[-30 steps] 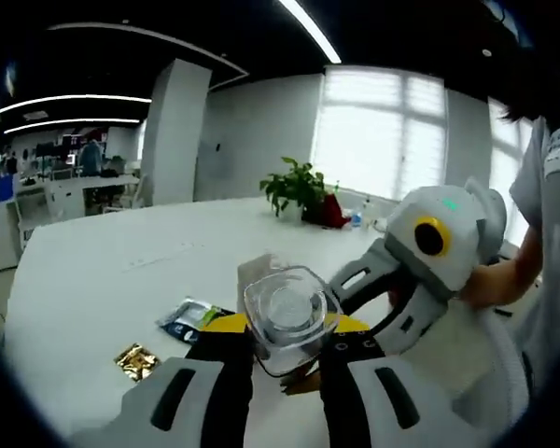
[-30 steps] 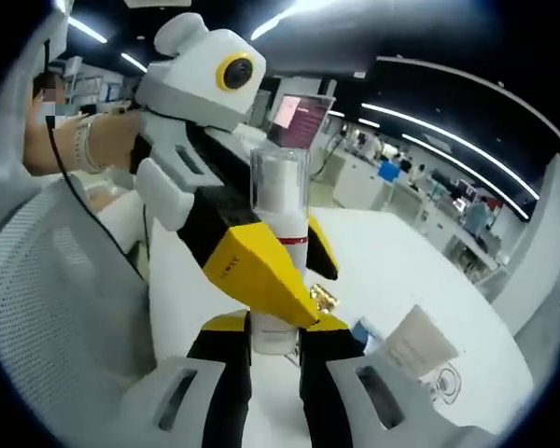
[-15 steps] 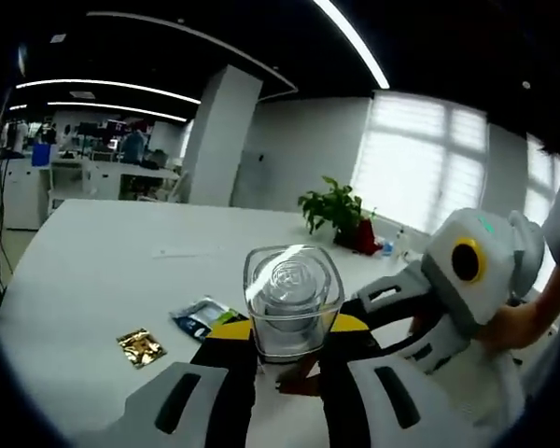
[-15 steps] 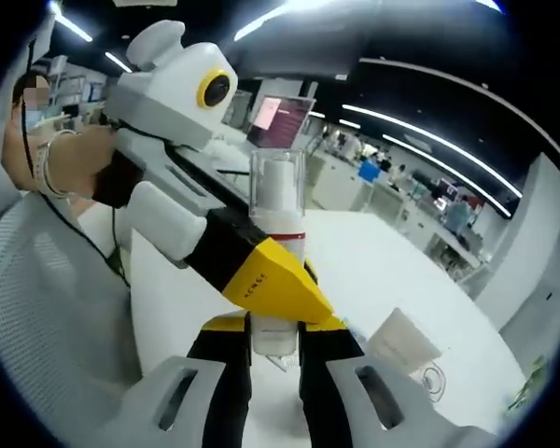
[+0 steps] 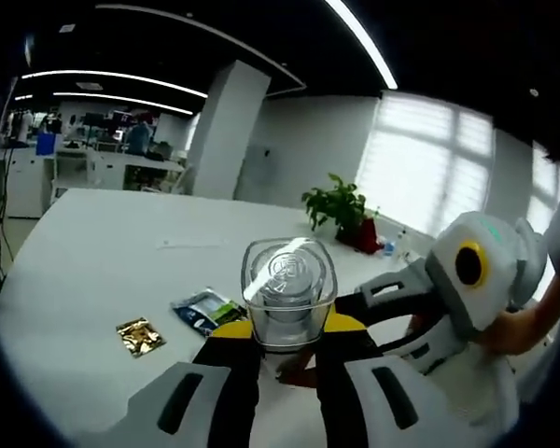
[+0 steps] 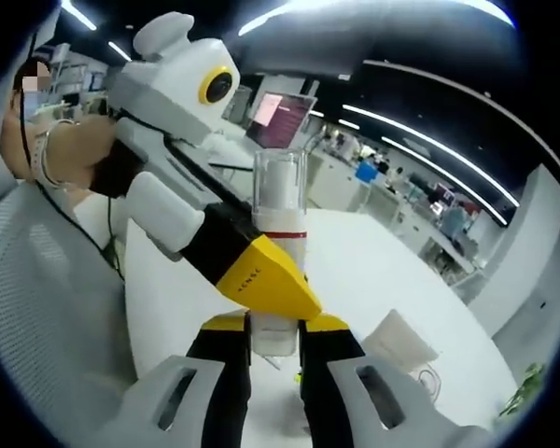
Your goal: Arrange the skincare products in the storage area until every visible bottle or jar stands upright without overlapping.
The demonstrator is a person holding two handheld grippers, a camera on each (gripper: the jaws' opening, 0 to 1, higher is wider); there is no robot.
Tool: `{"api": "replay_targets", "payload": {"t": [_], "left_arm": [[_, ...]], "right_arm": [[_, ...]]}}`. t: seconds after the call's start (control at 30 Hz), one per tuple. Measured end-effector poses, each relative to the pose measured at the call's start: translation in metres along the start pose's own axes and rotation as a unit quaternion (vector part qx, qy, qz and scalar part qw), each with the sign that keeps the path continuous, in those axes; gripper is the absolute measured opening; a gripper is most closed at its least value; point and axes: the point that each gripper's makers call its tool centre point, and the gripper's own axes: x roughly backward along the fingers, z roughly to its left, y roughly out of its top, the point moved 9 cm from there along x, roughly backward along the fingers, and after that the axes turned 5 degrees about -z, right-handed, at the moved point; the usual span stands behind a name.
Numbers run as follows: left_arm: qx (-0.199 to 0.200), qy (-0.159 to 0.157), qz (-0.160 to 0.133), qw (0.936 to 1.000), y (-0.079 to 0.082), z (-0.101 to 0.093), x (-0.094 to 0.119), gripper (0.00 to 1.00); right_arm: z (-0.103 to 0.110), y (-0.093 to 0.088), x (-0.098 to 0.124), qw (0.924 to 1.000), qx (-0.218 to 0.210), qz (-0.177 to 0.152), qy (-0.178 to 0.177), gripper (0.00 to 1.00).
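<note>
Left gripper view: a white bottle (image 5: 287,301) with a clear square cap is seen end-on, held between the left gripper (image 5: 287,343) jaws, which are pinched on its body just below the cap. The long axis runs straight along the jaws toward the camera, cap uppermost. The right gripper (image 5: 429,299) enters from the right and meets the same bottle lower down. On the white table (image 5: 93,271) beyond lie a gold sachet (image 5: 137,336) and a blue-green sachet (image 5: 203,310), both flat, well apart from the bottle.

Right gripper view: the bottle (image 6: 280,261) stands upright in frame, its base seated between the right gripper (image 6: 275,338) jaws, which are closed on it. The left gripper (image 6: 219,224) comes in from the upper left, its yellow tip clamped across the bottle's middle. A white tube (image 6: 399,340) lies tilted on the table to the right, near the base.

Judgement: both grippers are equally on the bottle; set-down depends on keeping that axis vertical and landing clear of the tube.
</note>
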Motion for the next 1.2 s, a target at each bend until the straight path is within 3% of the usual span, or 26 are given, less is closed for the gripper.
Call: {"api": "replay_targets", "payload": {"t": [0.33, 0.47, 0.57, 0.67, 0.83, 0.97, 1.07, 1.2], "left_arm": [[-0.007, -0.012, 0.034, 0.9993, -0.002, 0.006, -0.002, 0.18], [-0.084, 0.015, 0.067, 0.9941, -0.009, 0.009, -0.003, 0.18], [-0.075, 0.013, 0.065, 0.995, -0.01, 0.008, -0.004, 0.18], [-0.127, 0.037, 0.097, 0.9864, -0.014, 0.017, -0.002, 0.18], [-0.124, 0.026, 0.107, 0.9862, -0.018, 0.018, -0.005, 0.18], [-0.154, 0.033, 0.138, 0.9779, -0.025, 0.026, -0.007, 0.18], [-0.144, 0.025, 0.147, 0.9784, -0.029, 0.026, -0.008, 0.18], [-0.15, 0.012, 0.167, 0.9743, -0.038, 0.022, -0.011, 0.18]], "right_arm": [[0.001, -0.006, -0.005, 0.9998, 0.008, 0.006, 0.016, 0.2], [0.005, -0.009, -0.006, 0.9994, 0.016, 0.019, 0.026, 0.18], [0.004, -0.009, -0.005, 0.9993, 0.016, 0.02, 0.027, 0.16], [0.001, -0.008, -0.004, 0.9996, 0.014, 0.016, 0.021, 0.09], [0.002, -0.01, -0.003, 0.9995, 0.008, 0.017, 0.026, 0.11], [-0.002, -0.006, 0.0, 0.9994, -0.023, -0.009, 0.024, 0.11], [-0.002, -0.005, 0.0, 0.9986, -0.041, -0.017, 0.029, 0.11], [-0.003, -0.002, 0.001, 0.9967, -0.065, -0.039, 0.03, 0.12]]}}
